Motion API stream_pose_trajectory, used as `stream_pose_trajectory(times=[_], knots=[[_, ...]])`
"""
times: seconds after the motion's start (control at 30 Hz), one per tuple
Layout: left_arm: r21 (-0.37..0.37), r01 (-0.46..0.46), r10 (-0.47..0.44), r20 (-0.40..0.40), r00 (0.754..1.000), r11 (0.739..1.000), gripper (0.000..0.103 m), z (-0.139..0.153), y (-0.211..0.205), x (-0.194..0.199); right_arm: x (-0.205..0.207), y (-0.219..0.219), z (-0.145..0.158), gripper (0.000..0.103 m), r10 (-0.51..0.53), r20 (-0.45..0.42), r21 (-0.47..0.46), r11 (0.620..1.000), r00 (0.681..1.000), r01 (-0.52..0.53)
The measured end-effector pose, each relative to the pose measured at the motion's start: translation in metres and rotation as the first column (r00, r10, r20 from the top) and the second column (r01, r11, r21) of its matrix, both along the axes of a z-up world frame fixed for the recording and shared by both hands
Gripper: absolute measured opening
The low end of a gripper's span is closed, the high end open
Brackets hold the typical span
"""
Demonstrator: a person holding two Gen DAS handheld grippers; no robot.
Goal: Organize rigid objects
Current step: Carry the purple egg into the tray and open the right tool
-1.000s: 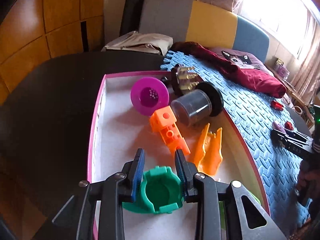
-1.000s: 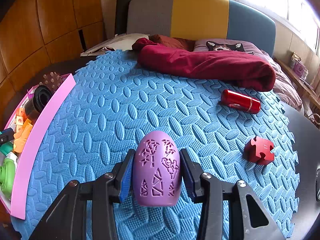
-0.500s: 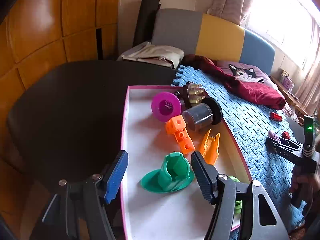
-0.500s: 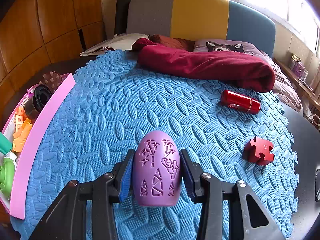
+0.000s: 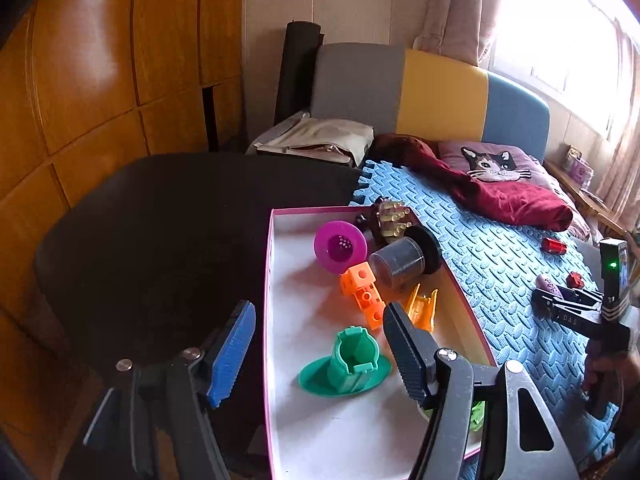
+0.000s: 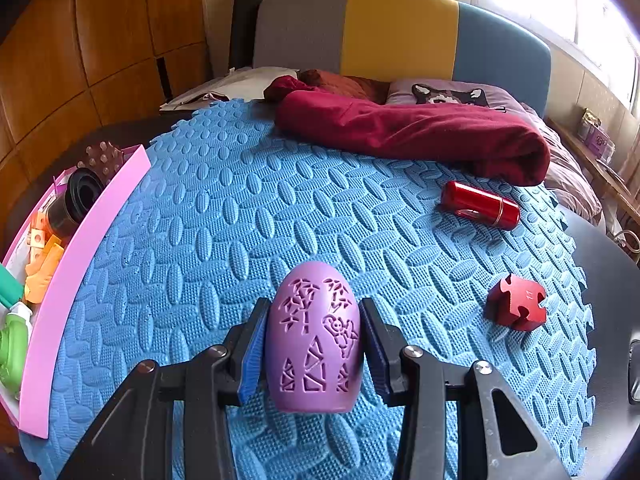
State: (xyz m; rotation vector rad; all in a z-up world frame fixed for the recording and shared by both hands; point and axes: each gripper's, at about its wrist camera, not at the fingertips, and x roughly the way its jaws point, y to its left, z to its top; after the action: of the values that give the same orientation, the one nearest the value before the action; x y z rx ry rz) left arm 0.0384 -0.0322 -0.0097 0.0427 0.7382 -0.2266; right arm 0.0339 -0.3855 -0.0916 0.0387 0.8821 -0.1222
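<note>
Right hand-held gripper point(image 6: 313, 354) squeezes a smooth purple egg point(image 6: 313, 336) with carved cutouts, low centre over the bumpy blue foam mat point(image 6: 240, 216). Left hand-held gripper point(image 5: 320, 344) has just opened wide, nothing gripped, with the flanged green plastic piece point(image 5: 348, 364) sitting loose in the pink-rimmed box point(image 5: 269, 280).

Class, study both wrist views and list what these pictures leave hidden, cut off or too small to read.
- Lime green plastic piece in the pink-edged tray: left wrist view, mostly hidden behind the open left claw.
- Underside of the purple carved egg-shaped shell: right wrist view, hidden by the shell itself, gripped in the right claw.
- Marking on the red puzzle-cut block: too small.
</note>
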Motion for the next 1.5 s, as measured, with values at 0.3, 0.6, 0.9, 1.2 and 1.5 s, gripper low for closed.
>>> stream_pose_trajectory(times=[0.3,0.6,0.9,1.2,1.5], knots=[[0.0,-0.034,0.034,0.0,0.999,0.999,0.067,0.0,0.011,-0.001,0.0,0.005,0.0,0.044,-0.003,-0.003,-0.038,0.999,1.0,0.003],[-0.013,-0.056,0.056,-0.005,0.998,0.998,0.067,-0.002,0.021,0.0,0.0,0.009,0.0,0.043,-0.017,-0.007,-0.068,0.998,1.0,0.017],[-0.021,-0.074,0.073,-0.014,0.997,0.997,0.067,-0.003,0.029,0.003,-0.008,0.007,0.002,0.044,-0.117,-0.005,0.005,0.993,0.993,0.117],[-0.031,-0.071,0.07,-0.016,0.997,0.997,0.067,-0.004,0.031,0.003,-0.021,0.027,0.006,0.043,-0.092,-0.033,0.104,0.99,0.995,0.095],[-0.039,-0.075,0.075,-0.024,0.997,0.996,0.067,-0.005,0.036,0.003,-0.019,0.06,0.031,0.043,-0.015,0.024,0.178,0.984,1.0,0.011]])
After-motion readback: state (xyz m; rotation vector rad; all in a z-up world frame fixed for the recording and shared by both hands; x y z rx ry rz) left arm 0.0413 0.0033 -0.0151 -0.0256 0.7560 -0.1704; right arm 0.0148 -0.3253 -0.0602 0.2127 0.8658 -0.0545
